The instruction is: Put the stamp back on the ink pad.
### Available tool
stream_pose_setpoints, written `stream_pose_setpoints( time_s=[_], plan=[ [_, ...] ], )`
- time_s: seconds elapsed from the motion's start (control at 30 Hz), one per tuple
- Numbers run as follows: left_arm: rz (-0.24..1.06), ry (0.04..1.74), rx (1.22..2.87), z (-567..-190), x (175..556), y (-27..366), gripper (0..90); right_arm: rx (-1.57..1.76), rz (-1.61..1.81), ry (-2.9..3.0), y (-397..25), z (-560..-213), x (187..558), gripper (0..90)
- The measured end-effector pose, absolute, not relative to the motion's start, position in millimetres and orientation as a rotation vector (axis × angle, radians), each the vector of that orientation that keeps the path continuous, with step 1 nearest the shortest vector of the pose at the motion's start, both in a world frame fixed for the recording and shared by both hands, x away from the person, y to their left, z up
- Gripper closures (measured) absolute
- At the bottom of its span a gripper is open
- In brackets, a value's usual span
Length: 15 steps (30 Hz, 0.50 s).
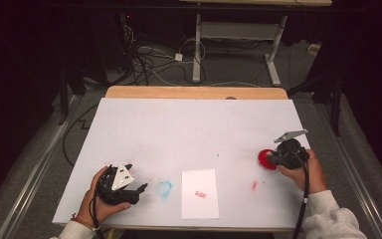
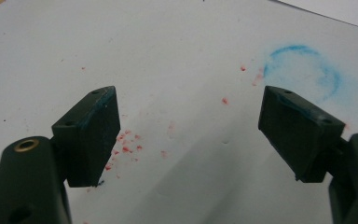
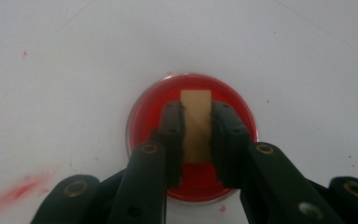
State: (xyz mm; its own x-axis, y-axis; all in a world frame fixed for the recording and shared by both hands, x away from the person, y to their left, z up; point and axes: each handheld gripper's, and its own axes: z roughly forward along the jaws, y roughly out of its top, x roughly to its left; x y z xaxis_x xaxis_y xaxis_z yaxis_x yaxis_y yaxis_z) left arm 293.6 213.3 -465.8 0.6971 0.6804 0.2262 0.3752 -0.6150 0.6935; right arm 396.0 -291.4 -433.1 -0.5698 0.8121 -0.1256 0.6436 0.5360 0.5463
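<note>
— Whereabouts of the wooden stamp?

— Down on the red ink pad, face seemingly set into the red, over by the right edge of the table. Pinched from both sides by the right tool, pressed together on the pale block.

— Step in hand, then?

— Inking, by the look of it (hard to tell how firmly pressed). Not yet lifted.

— And the other side?

— Left tool spread wide, gripping nothing, low over the table beside a blue ring-shaped smear and a scatter of red specks.

— Next?

— Probably this: lift straight up off the pad, keep the pinch tight to avoid tilting the block, then carry leftward to the white paper near the front edge, between the two hands. Already marked with one small red print, so aim for a bare patch. Press down flat, lift clean.

— Any use for the left tool?

— Possibly pinning the sheet's near corner, to stop it rising with the stamp. Near enough for that.
</note>
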Motion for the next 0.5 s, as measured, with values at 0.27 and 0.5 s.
stream_pose_setpoints(
  time_s=[0.27, 0.5],
  plan=[
    [0.633, 0.805, 2.27, -465.4, 293.6, 213.4, 20.3, 1.202, 0.653, 2.416, -291.7, -431.7, 395.7, 72.3],
    [0.631, 0.807, 2.269, -465.6, 294.0, 213.4, 20.3, 1.186, 0.69, 2.363, -292.3, -425.9, 393.5, 64.4]
  ],
)
